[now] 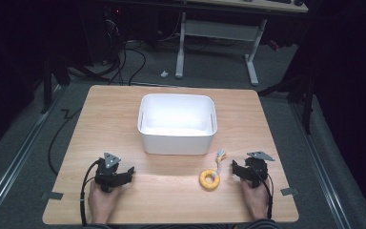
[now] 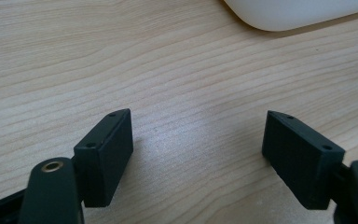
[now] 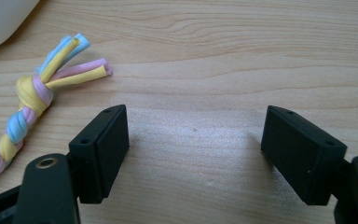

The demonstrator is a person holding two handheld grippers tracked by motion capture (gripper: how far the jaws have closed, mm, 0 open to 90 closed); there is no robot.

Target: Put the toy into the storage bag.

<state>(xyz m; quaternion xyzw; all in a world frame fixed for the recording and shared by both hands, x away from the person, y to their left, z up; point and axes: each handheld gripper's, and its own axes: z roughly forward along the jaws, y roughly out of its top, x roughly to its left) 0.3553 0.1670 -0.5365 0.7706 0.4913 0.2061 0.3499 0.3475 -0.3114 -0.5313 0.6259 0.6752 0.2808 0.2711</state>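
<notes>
Two grippers rest near our edge of the table [image 1: 171,191], and the rope toy [image 1: 210,179] lies just beside our right gripper [image 1: 240,171], on its inner side, well apart from the left gripper [image 1: 124,175]; so we judge the right hand nearer for the pick; the toy's braided tail runs away from us toward the white bin [image 1: 177,125], knot and frayed ends [image 3: 60,63] up-left of the jaws; both pairs of jaws stand wide, holding nothing; it looks soft: a yellow ring with a pastel braid.
</notes>
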